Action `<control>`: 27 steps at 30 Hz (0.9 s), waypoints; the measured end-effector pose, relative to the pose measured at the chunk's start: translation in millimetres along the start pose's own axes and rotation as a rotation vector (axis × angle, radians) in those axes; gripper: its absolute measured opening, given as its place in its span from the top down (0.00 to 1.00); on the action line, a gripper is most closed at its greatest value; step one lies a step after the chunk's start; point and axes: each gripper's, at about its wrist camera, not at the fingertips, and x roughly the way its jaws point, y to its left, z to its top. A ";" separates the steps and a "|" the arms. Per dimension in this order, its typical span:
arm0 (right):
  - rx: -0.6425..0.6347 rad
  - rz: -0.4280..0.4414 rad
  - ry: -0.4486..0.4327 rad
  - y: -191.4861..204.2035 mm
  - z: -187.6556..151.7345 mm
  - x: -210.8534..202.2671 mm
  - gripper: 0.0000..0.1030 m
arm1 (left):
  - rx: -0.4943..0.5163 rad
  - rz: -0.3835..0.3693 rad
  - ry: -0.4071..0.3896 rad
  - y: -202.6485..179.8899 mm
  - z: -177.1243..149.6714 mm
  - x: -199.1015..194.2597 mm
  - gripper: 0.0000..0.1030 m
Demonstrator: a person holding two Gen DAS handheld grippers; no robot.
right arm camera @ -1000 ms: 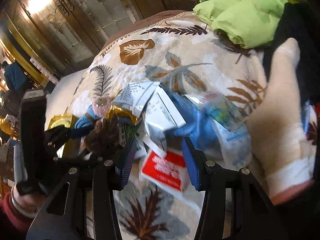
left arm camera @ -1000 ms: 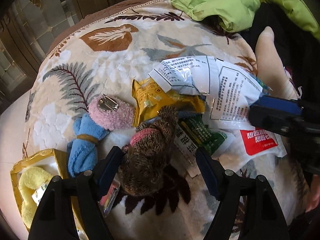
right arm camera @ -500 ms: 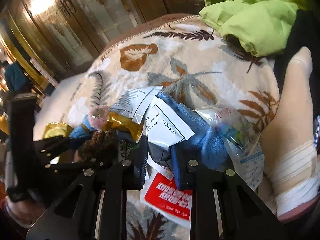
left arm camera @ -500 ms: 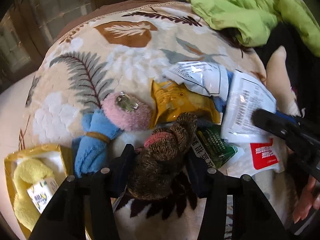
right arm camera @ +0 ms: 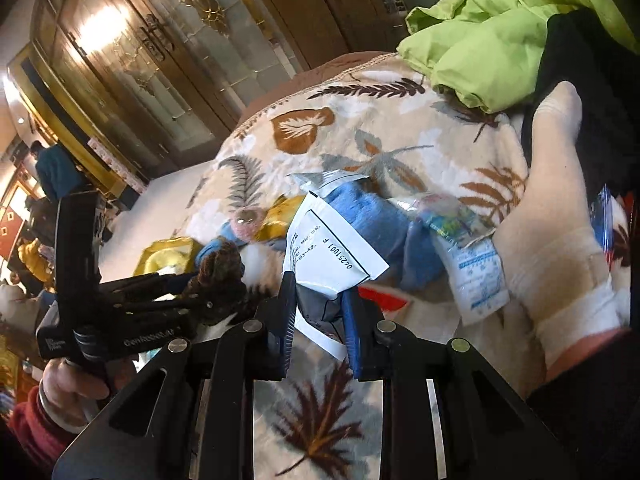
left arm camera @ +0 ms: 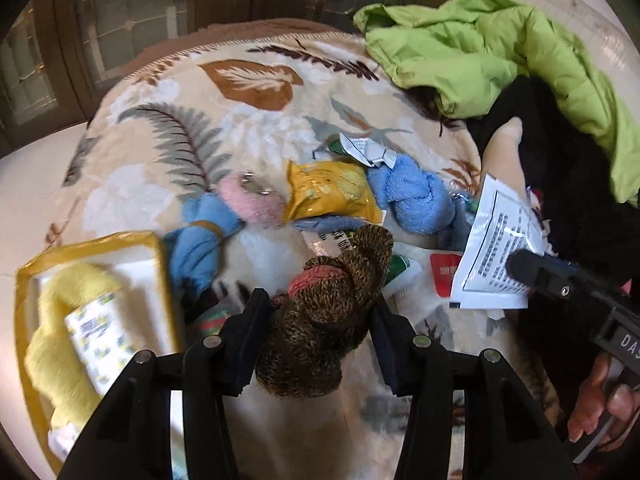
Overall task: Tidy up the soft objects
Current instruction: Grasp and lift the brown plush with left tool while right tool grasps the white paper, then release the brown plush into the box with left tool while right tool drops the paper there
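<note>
On a leaf-patterned blanket (left arm camera: 168, 160), socks and packets lie before glass-panelled doors (right arm camera: 132, 60).

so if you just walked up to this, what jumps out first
Probably the brown knitted sock bundle clamped in the left gripper, close to the camera above the leaf-print blanket. Next, the white printed packet pinched in the right gripper over the pile of blue socks and wrappers. The bright green jacket heaped at the blanket's far right corner also grabs attention.
</note>
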 end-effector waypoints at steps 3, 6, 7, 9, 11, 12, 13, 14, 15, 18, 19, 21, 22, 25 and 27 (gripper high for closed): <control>-0.022 0.037 0.006 15.2 -4.0 -5.7 0.80 | -0.027 0.005 -0.025 13.7 -8.1 -23.3 0.52; -0.054 0.074 0.021 35.3 -7.9 -5.8 0.80 | -0.057 0.046 -0.049 34.3 -19.4 -47.3 0.52; -0.067 0.087 0.032 43.9 -9.6 -3.8 0.80 | -0.065 0.055 -0.052 39.5 -22.5 -51.3 0.52; -0.089 0.109 0.047 58.5 -13.0 -0.4 0.80 | -0.091 0.083 -0.052 57.4 -32.0 -62.3 0.52; -0.115 0.132 0.065 75.0 -16.6 4.6 0.80 | -0.117 0.118 -0.051 73.3 -41.2 -68.6 0.52; -0.125 0.145 0.077 83.3 -18.4 8.1 0.80 | -0.130 0.126 -0.048 80.0 -44.8 -70.3 0.52; -0.137 0.166 0.095 94.3 -20.9 13.5 0.80 | -0.147 0.132 -0.046 87.3 -48.4 -71.9 0.52; -0.144 0.176 0.105 100.4 -22.3 16.5 0.80 | -0.165 0.139 -0.046 94.6 -52.5 -73.7 0.52; -0.162 0.190 0.122 112.3 -25.3 22.4 0.80 | -0.183 0.151 -0.047 103.4 -57.3 -76.2 0.52; -0.211 0.210 0.165 139.8 -32.2 37.7 0.80 | -0.225 0.175 -0.044 121.1 -66.0 -78.5 0.52; -0.221 0.215 0.177 147.0 -34.0 42.7 0.80 | -0.231 0.184 -0.043 124.6 -68.8 -79.2 0.52; -0.239 0.228 0.204 161.5 -37.1 55.2 0.80 | -0.248 0.217 -0.041 134.3 -74.2 -80.1 0.52; -0.251 0.234 0.220 170.7 -38.7 63.0 0.80 | -0.263 0.225 -0.037 139.6 -76.3 -79.8 0.52; -0.297 0.248 0.268 196.9 -44.8 86.9 0.80 | -0.306 0.225 -0.029 154.7 -82.3 -75.6 0.52; -0.320 0.239 0.290 208.6 -48.1 102.8 0.80 | -0.323 0.261 -0.021 162.4 -86.5 -70.4 0.52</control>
